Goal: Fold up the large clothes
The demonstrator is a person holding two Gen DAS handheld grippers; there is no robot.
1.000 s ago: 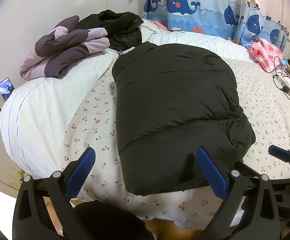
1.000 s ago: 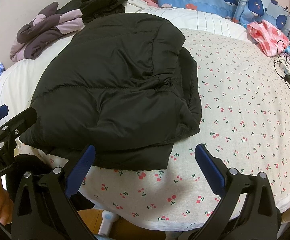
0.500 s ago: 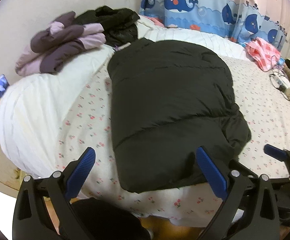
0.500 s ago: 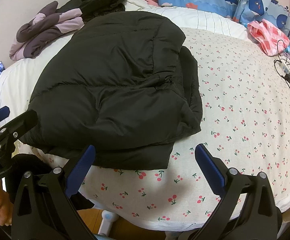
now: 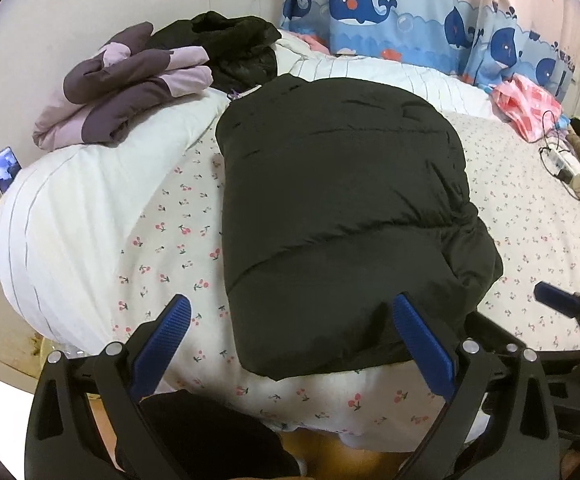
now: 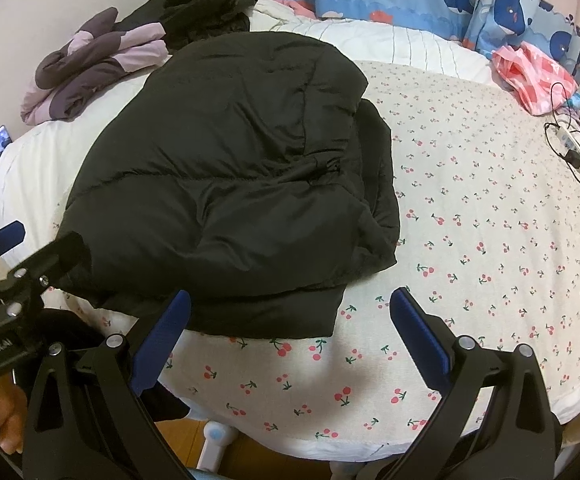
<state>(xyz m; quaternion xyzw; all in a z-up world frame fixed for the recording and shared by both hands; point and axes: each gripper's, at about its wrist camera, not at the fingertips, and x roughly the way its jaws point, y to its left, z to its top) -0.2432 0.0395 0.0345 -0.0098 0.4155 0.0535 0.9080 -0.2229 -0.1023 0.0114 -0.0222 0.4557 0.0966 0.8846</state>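
Note:
A black puffer jacket (image 5: 338, 216) lies folded into a long bundle on the cherry-print bedsheet (image 5: 169, 240), its near end at the bed's front edge. My left gripper (image 5: 294, 344) hovers open just in front of that end, holding nothing. In the right wrist view the same jacket (image 6: 241, 176) fills the left half of the bed, with a sleeve or flap sticking out on its right side. My right gripper (image 6: 290, 336) is open over the jacket's near right corner, empty. The left gripper's fingers (image 6: 1, 236) show at the left edge there.
A folded purple jacket (image 5: 121, 88) and a black garment (image 5: 237, 52) lie on the white duvet (image 5: 69, 208) at the back left. A pink cloth (image 5: 530, 104) and a cable with a power strip (image 6: 570, 144) sit at the right. Whale-print curtains (image 5: 410, 20) hang behind. A phone (image 5: 5, 168) leans at the left.
Both grippers have drawn back slightly from the jacket and risen a little; the jacket has stayed still on the bed.

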